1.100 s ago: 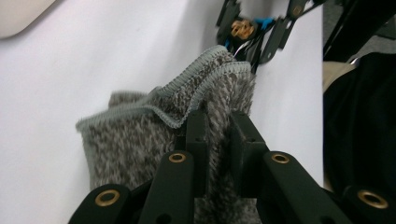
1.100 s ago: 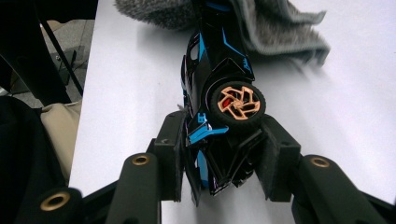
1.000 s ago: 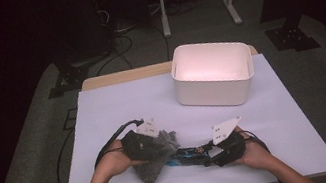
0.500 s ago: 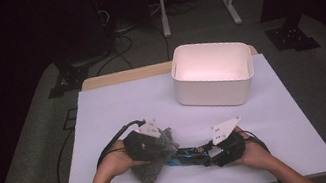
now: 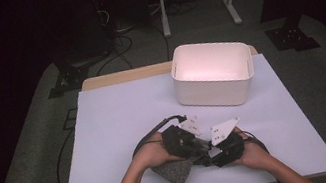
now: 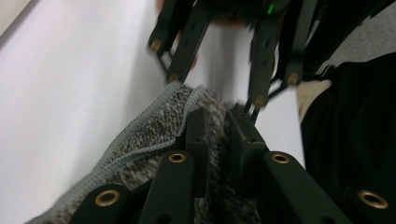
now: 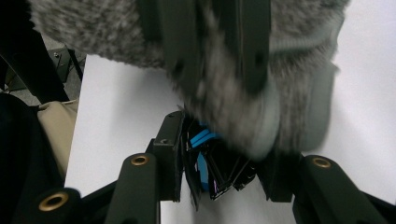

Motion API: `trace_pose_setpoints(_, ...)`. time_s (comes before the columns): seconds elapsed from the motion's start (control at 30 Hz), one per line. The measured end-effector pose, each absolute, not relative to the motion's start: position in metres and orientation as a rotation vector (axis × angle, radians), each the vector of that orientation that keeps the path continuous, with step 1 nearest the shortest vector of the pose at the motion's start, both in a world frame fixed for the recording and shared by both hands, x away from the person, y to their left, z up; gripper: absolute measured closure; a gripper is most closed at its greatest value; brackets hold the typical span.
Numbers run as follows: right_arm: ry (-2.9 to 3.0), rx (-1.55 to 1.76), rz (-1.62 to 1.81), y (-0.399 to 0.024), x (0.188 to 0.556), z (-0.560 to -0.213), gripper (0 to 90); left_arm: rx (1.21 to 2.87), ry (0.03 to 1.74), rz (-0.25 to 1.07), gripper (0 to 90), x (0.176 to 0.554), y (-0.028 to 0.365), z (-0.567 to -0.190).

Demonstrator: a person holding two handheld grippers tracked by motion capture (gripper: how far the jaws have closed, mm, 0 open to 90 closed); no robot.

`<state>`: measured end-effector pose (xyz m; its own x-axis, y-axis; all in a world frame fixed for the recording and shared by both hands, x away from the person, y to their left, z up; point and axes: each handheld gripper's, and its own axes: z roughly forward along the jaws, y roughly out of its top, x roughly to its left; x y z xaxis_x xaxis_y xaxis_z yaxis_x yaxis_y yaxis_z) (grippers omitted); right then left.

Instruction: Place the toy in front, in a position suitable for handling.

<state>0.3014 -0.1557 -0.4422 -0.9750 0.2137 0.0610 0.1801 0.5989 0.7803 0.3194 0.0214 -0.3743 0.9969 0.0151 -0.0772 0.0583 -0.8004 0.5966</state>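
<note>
- The grey, fuzzy knitted sock (image 5: 175,173) with its pale ribbed cuff lay at the near edge of the white sheet-covered table (image 5: 120,119), looking soft, light and floppy.
- The left gripper (image 6: 218,135) pinched it tight at the middle.
- The right gripper (image 7: 219,154) (jaws partway) clamped a small black-and-blue item (image 7: 210,161); best held by the cuff.
- A white plastic bin (image 5: 212,73) stood behind, in a dark room.

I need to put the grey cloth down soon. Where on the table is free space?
The white sheet is bare left of the white bin, and between the bin and the grippers. The near middle is crowded: left gripper, right gripper and grey cloth.
</note>
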Motion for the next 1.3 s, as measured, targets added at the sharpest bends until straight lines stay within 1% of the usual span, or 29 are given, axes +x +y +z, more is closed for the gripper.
trace_pose_setpoints(0.2,2.772,0.337,1.343,-0.156,0.301,-0.442,56.2,2.468,0.084,-0.084,79.3,0.322,0.037,-0.375)
trace_pose_setpoints(0.43,2.769,0.317,1.340,-0.155,0.302,-0.443,56.1,2.454,0.227,-0.047,78.7,0.328,0.085,-0.375)
trace_pose_setpoints(0.57,2.770,0.311,1.334,-0.155,0.301,-0.443,56.1,2.439,0.291,-0.001,78.5,0.327,0.108,-0.373)
trace_pose_setpoints(0.67,2.771,0.310,1.335,-0.155,0.302,-0.443,56.2,2.400,0.336,-0.016,78.2,0.326,0.120,-0.376)
trace_pose_setpoints(0.8,2.772,0.299,1.320,-0.154,0.301,-0.444,55.8,2.368,0.342,-0.024,78.1,0.326,0.124,-0.379)
trace_pose_setpoints(1.03,2.774,0.301,1.313,-0.154,0.301,-0.444,55.7,2.379,0.351,0.006,77.5,0.328,0.125,-0.376)
trace_pose_setpoints(1.3,2.797,0.313,1.336,-0.155,0.305,-0.445,55.7,2.400,0.338,-0.008,77.5,0.332,0.116,-0.378)
